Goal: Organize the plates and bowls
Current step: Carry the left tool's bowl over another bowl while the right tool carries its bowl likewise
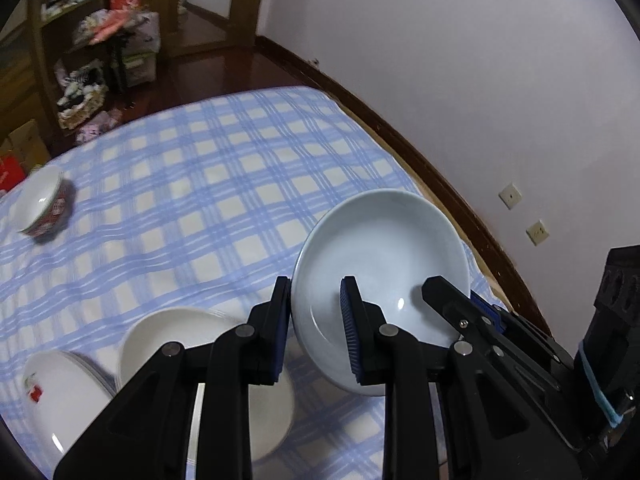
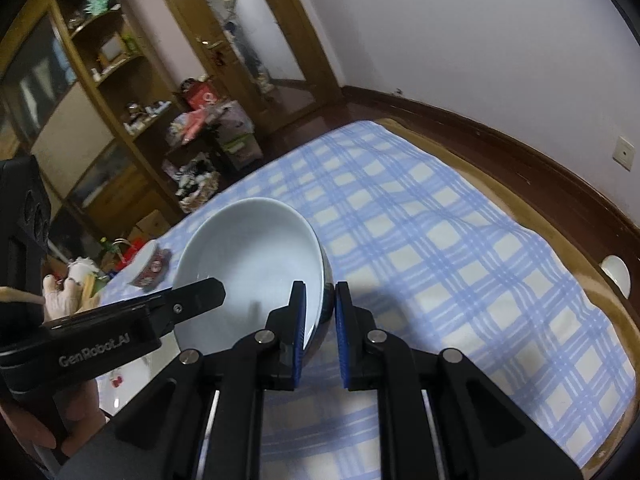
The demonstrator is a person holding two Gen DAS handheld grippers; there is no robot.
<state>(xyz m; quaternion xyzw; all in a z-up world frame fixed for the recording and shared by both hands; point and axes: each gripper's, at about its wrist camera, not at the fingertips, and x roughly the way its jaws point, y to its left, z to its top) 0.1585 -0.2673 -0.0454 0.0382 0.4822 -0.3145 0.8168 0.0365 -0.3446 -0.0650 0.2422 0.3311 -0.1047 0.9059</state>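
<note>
Together, both grippers pinch one pale bowl (image 1: 380, 276) by opposite rims: left gripper (image 1: 316, 328), right gripper (image 2: 320, 332). Keep it level (cloth (image 1: 224, 184) below), lowering onto the near-edge stack (image 1: 192, 340).

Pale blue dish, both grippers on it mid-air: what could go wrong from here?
1. The pale blue dish is tilted, pinched only at its rim by the left gripper and right gripper; glazed ceramic could slip out.
2. Opposing pulls from two grips might crack or twist it loose.
3. The white plates lie just below; a drop could chip them, and the checked cloth looks soft and uneven for a landing.
</note>
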